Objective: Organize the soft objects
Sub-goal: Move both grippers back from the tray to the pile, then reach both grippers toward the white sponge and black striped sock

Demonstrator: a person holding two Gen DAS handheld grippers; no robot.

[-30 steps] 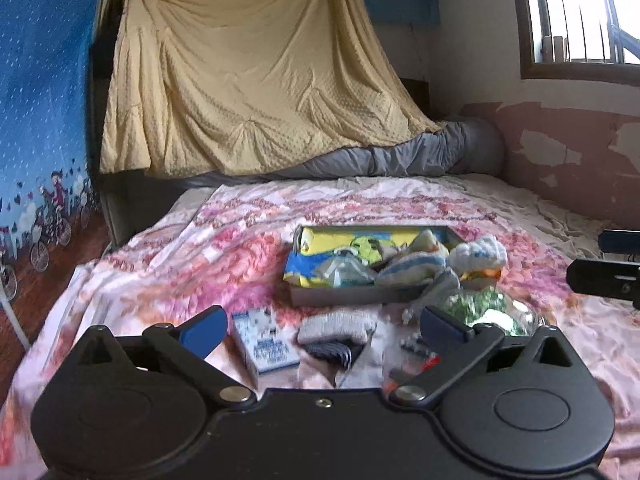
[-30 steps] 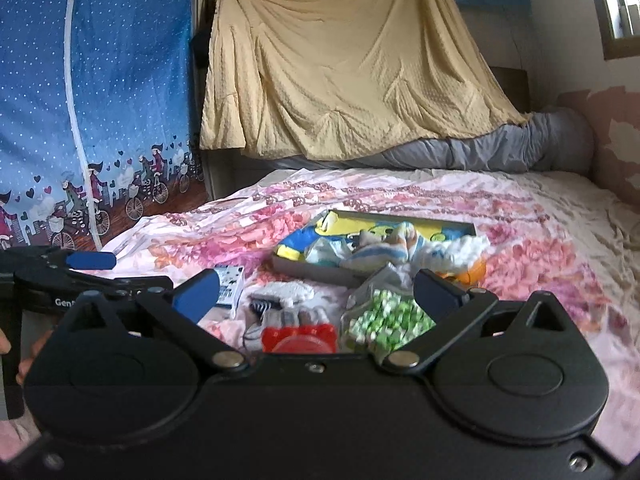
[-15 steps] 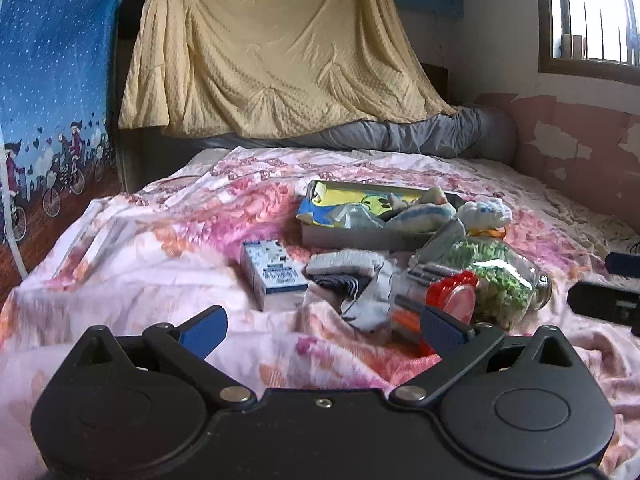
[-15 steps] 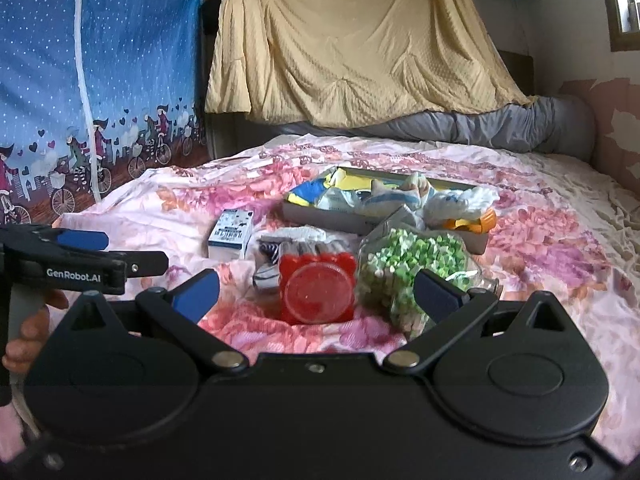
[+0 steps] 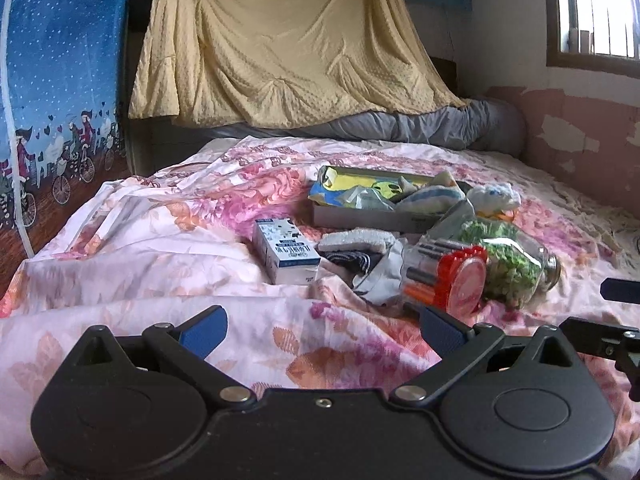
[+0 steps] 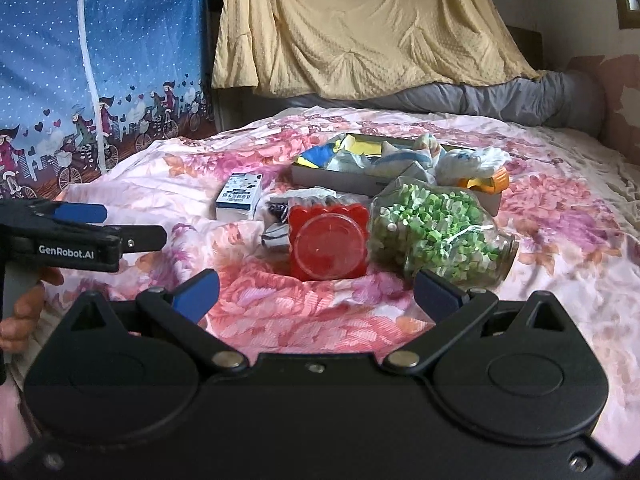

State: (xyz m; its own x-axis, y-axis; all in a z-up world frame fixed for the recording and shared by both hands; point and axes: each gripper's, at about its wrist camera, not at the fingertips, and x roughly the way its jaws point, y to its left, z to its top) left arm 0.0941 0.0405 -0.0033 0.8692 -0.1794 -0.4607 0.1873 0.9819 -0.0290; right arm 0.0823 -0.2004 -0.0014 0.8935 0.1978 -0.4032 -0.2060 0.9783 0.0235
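Hovering low over floral bedspread [image 5: 168, 248], my left gripper [image 5: 322, 330] and right gripper [image 6: 316, 290]: both jaws spread wide, empty. Soft items (socks, cloths) fill grey tray [image 5: 360, 220] at 12 o'clock. Milk carton [image 5: 286, 254] at 11, red-lidded jar [image 6: 328, 242] beside glass jar of green bits [image 6: 436, 236] at 1.
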